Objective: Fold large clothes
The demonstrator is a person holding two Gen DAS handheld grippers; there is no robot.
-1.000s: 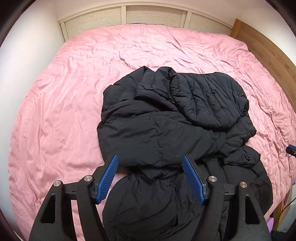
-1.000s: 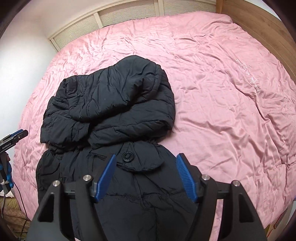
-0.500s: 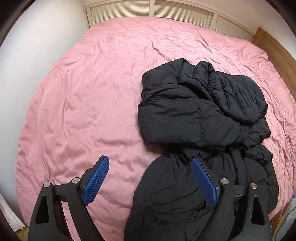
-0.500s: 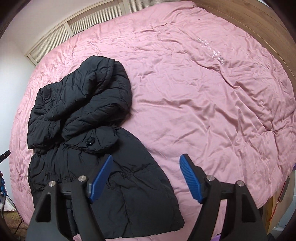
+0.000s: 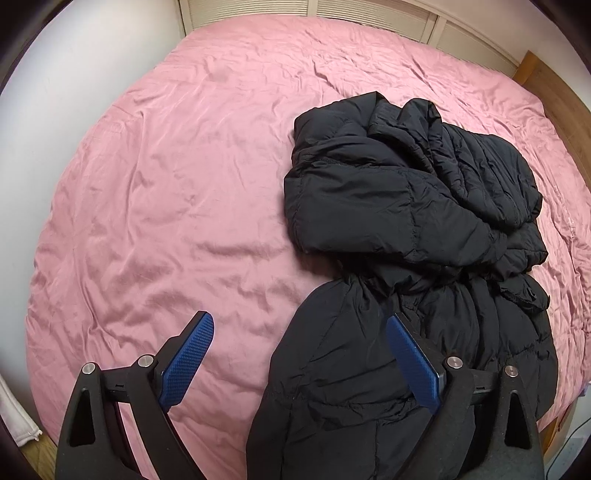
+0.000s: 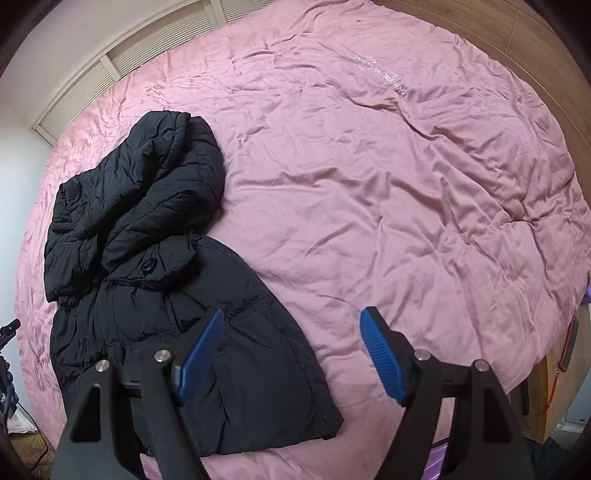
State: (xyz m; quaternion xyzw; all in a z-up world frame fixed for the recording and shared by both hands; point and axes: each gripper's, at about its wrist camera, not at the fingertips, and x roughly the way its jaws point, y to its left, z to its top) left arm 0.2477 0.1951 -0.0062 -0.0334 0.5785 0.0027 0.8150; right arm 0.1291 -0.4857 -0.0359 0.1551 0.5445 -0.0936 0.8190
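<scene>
A black puffer jacket (image 5: 388, 206) lies crumpled on a pink bed cover (image 5: 166, 184), its top bunched over the lower body. My left gripper (image 5: 300, 319) hovers above the jacket's lower left edge, its jaws opening; the right finger (image 5: 413, 362) is over black fabric, the left finger (image 5: 188, 358) over bare cover, and neither pad presses on anything. In the right wrist view the jacket (image 6: 140, 221) fills the left side. My right gripper (image 6: 292, 313) stands open above the jacket's lower right edge, its left finger (image 6: 201, 354) over the hem corner and nothing gripped.
Louvred doors (image 5: 369, 11) line the far side of the bed and a wooden headboard (image 6: 517, 29) runs along the right. A white wall (image 5: 55, 92) borders the left. Embroidered lettering (image 6: 380, 74) marks the cover. Wide pink cover (image 6: 406, 184) lies right of the jacket.
Both grippers moved apart sideways: the left one toward the jacket's left edge, the right one toward its right edge. Both sets of jaws widened, the left more.
</scene>
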